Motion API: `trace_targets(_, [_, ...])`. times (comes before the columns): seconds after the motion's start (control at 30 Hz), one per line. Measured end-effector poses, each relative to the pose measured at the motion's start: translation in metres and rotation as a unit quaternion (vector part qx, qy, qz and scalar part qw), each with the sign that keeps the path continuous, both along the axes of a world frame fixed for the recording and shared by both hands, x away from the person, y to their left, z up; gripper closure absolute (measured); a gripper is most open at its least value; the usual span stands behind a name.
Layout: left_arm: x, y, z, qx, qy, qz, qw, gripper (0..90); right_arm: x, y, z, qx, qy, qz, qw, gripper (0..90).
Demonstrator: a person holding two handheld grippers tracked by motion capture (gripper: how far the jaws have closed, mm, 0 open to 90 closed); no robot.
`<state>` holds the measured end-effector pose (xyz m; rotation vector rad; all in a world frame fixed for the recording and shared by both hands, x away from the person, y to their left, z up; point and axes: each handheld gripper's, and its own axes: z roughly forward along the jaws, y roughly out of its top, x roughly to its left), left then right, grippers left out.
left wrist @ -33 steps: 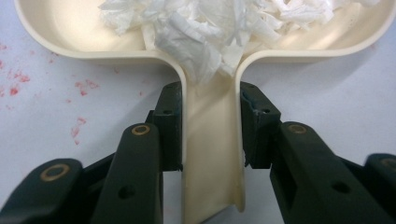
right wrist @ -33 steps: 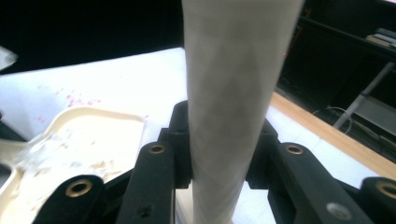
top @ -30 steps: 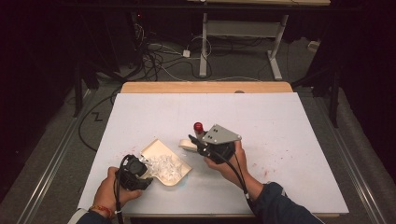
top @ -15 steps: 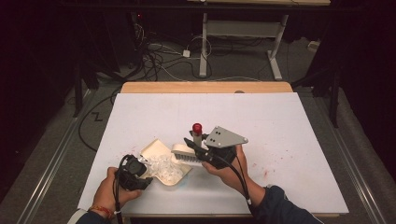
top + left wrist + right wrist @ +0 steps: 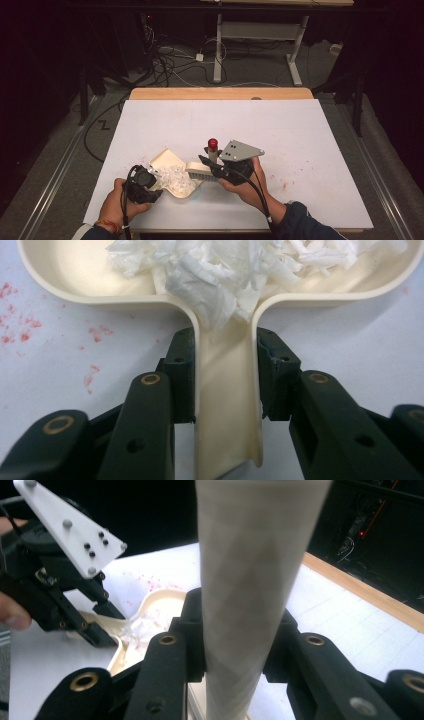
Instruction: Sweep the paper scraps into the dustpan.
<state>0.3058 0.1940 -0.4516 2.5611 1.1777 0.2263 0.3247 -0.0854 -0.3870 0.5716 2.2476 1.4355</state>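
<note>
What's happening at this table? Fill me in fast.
A person is sweeping white paper shreds into a cream plastic dustpan on the white table. The left tongs are clamped on the dustpan's handle, holding it flat on the table. The right tongs grip the handle of a cream hand brush, whose bristles sit at the pan's edge. The shreds are piled inside the pan.
</note>
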Motion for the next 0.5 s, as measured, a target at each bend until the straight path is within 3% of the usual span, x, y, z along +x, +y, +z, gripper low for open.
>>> trace_targets(0.2, [0.0, 0.001, -0.001, 0.0, 0.0, -0.001, 1.0, 63.4, 0.0, -0.016, 0.002, -0.002, 0.0, -0.017, 0.9998, 70.2])
trace_targets(0.5, [0.0, 0.002, 0.0, -0.001, 0.001, 0.0, 1.0, 63.4, 0.0, -0.03, 0.007, 0.006, -0.001, -0.021, 0.9998, 70.2])
